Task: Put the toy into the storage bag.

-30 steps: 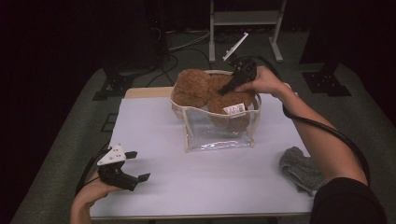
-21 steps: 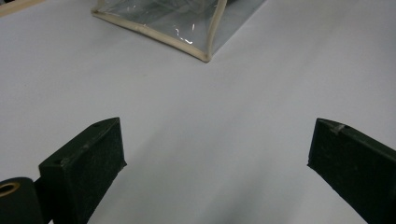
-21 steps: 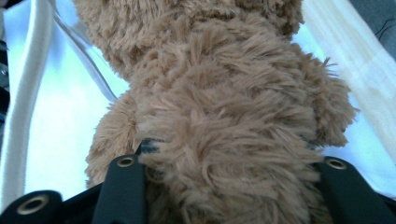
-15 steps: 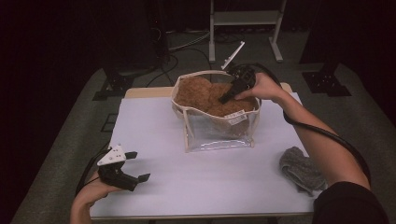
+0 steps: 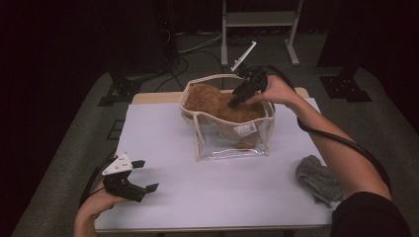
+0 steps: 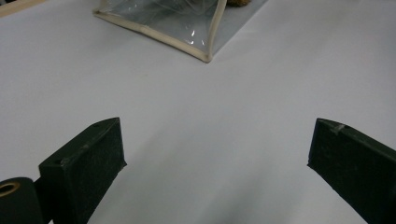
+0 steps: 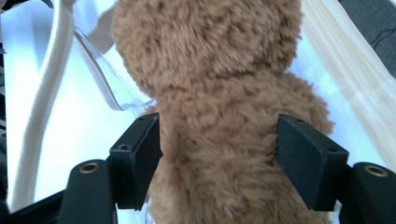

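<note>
A brown plush toy (image 5: 217, 101) lies inside a clear plastic bag (image 5: 232, 143) with cream trim, at the far middle of the white table (image 5: 163, 133). My right gripper (image 5: 236, 101) reaches into the bag's open top from the right. In the right gripper view the plush toy (image 7: 210, 93) sits between the jaws of my right gripper (image 7: 217, 140), which have just been opening; the pads flank the fur loosely. My left gripper (image 5: 141, 175) rests open over the near left of the table with nothing in it. The left gripper view has my left gripper (image 6: 217, 149) over bare table, with the bag's corner (image 6: 205, 53) ahead.
A crumpled grey cloth (image 5: 316, 177) lies at the near right of the table beside the right forearm. A wooden edge (image 5: 153, 97) runs along the table's far side. Dark floor with cables and stands surrounds the table.
The plush toy has sunk lower into the bag. The right gripper's jaws have spread apart and it has drawn slightly back and up. The left gripper has stayed put.
</note>
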Demonstrator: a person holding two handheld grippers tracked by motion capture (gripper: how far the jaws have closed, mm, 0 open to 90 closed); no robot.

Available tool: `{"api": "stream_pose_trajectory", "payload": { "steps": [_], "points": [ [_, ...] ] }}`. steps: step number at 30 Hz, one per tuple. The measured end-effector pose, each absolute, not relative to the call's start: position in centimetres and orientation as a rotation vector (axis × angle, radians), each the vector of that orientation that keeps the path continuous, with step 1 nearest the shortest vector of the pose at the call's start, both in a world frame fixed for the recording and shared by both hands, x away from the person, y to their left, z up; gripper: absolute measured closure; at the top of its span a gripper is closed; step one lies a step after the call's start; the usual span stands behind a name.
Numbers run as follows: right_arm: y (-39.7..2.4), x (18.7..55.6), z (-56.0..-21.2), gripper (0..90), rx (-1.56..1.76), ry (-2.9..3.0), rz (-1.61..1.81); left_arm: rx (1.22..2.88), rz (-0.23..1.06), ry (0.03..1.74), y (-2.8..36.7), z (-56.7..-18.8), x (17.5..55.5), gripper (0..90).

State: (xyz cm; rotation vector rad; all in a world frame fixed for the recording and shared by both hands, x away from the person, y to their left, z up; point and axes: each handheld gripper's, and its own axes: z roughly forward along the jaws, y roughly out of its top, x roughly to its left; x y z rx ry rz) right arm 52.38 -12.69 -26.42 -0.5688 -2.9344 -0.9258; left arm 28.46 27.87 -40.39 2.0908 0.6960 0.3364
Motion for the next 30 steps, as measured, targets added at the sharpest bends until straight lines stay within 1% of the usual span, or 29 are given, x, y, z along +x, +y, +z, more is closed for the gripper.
{"api": "stream_pose_trajectory", "payload": {
  "steps": [5, 12, 16, 22, 24, 28, 30],
  "points": [
    [-11.4, 52.4, -25.5, 31.0, -0.533, -2.924, -1.008, 2.090, 0.339, 0.695, 27.9, -40.3, 28.4, 3.0],
    [-8.7, 52.6, -24.3, 30.5, -0.476, -2.879, -1.154, 2.092, 0.341, 0.690, 27.9, -40.3, 28.4, 3.0],
    [-7.1, 53.0, -24.0, 29.9, -0.454, -2.873, -1.183, 2.091, 0.344, 0.687, 28.0, -40.3, 28.4, 3.0],
    [-5.1, 53.6, -24.1, 33.8, -0.436, -2.876, -1.217, 2.091, 0.343, 0.692, 28.0, -40.3, 28.4, 3.0],
    [-4.5, 53.6, -24.3, 37.1, -0.439, -2.878, -1.232, 2.088, 0.338, 0.692, 28.0, -40.4, 28.4, 3.0],
    [-3.6, 53.9, -24.8, 47.7, -0.433, -2.880, -1.220, 2.088, 0.336, 0.691, 28.0, -40.4, 28.4, 3.0],
    [-3.3, 54.0, -25.3, 60.2, -0.424, -2.907, -1.172, 2.089, 0.337, 0.692, 28.0, -40.3, 28.4, 3.0]
  ]
}}
